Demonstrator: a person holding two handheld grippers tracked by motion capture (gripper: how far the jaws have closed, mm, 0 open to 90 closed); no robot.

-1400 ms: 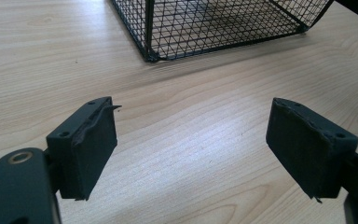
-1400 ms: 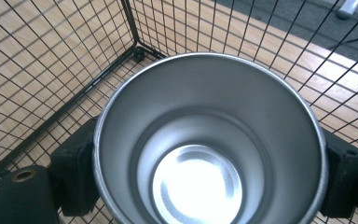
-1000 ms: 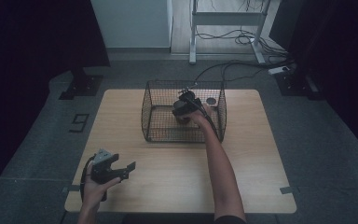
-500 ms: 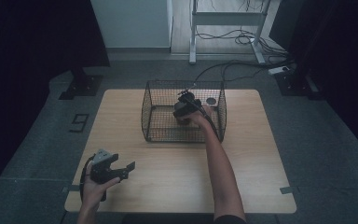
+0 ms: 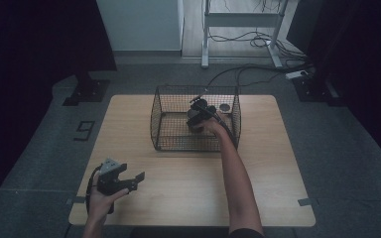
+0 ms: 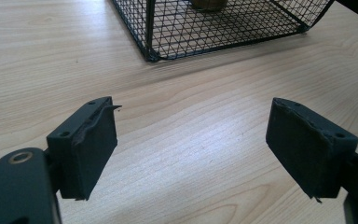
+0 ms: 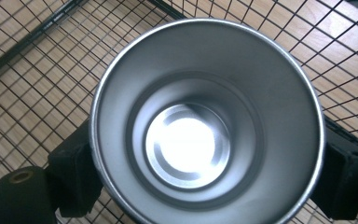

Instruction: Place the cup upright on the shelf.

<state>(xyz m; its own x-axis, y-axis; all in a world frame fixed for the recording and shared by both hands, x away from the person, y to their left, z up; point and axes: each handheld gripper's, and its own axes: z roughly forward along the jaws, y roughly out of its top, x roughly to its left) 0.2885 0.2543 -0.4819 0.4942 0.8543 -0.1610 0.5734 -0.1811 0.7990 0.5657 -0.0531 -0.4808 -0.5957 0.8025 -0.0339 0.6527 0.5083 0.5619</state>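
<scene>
A black wire basket stands on the wooden table, at the middle of its far half. My right gripper reaches down into the basket from above. In the right gripper view it is shut on a shiny metal cup, one jaw pressed on each side of the wall. The cup's mouth faces the camera and it is empty inside, with the basket's mesh floor beneath. My left gripper hovers over the table's front left part, open with nothing between its jaws.
A small dark round thing lies in the basket's far right corner. In the left gripper view the basket's near corner stands a short way beyond the jaws. Bare wood lies between them. Cables run across the floor behind the table.
The right gripper with the cup has shifted slightly inside the basket. The left gripper has stayed in place, open.
</scene>
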